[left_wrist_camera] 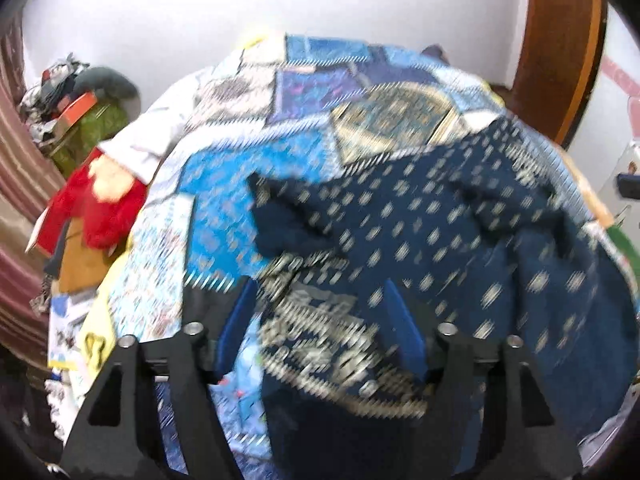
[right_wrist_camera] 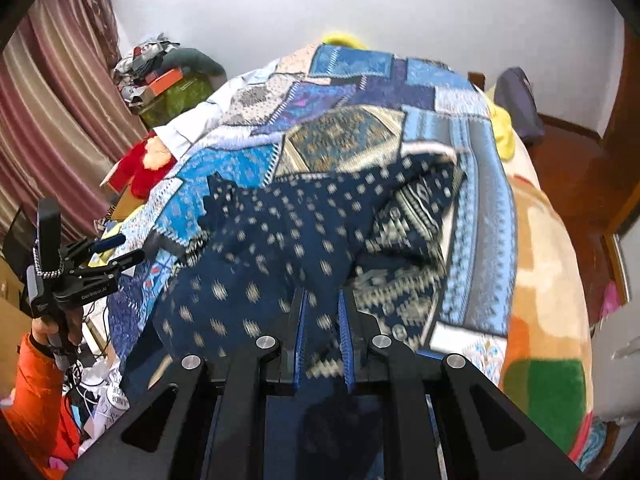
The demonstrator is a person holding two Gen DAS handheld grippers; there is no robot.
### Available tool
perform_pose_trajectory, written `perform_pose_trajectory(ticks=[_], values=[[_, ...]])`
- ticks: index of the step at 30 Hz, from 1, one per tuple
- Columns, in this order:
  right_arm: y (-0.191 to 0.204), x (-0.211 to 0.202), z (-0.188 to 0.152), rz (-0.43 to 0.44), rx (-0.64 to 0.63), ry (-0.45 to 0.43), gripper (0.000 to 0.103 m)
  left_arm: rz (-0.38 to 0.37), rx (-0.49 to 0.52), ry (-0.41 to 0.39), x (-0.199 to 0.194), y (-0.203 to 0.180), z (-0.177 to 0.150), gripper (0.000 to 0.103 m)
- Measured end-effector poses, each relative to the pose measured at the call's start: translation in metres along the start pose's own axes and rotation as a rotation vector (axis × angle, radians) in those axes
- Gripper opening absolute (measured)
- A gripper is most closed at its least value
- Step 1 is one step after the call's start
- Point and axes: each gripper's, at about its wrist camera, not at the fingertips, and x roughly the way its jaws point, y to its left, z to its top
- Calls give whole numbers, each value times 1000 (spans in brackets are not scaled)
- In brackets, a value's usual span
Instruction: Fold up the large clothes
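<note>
A large dark blue garment (left_wrist_camera: 420, 224) with pale dots and a patterned border lies crumpled on the bed's blue patchwork cover (left_wrist_camera: 248, 168). It also shows in the right wrist view (right_wrist_camera: 280, 248). My left gripper (left_wrist_camera: 320, 292) is open, its blue-padded fingers wide apart over the garment's patterned hem. It also shows at the left of the right wrist view (right_wrist_camera: 128, 250), open beside the garment's edge. My right gripper (right_wrist_camera: 322, 300) is shut on a fold of the garment. The image is motion-blurred.
A red soft toy (left_wrist_camera: 100, 204) and a white cloth (left_wrist_camera: 136, 144) lie at the bed's left edge. A cluttered green-covered stand (right_wrist_camera: 176, 92) is by the striped curtain (right_wrist_camera: 52, 120). A wooden door (left_wrist_camera: 560, 52) is at right. An orange-and-green blanket (right_wrist_camera: 544, 280) covers the bed's right side.
</note>
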Motion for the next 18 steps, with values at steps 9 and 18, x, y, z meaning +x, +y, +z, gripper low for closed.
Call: perform_pose_trajectory(ticks=[9,18], values=[[51,85,3,10,-138,160,11,-110,54,129,63,-57,-4,88],[46,104,-37,-119,-345,195,11,-93,15,175,89,-45,-47,99]])
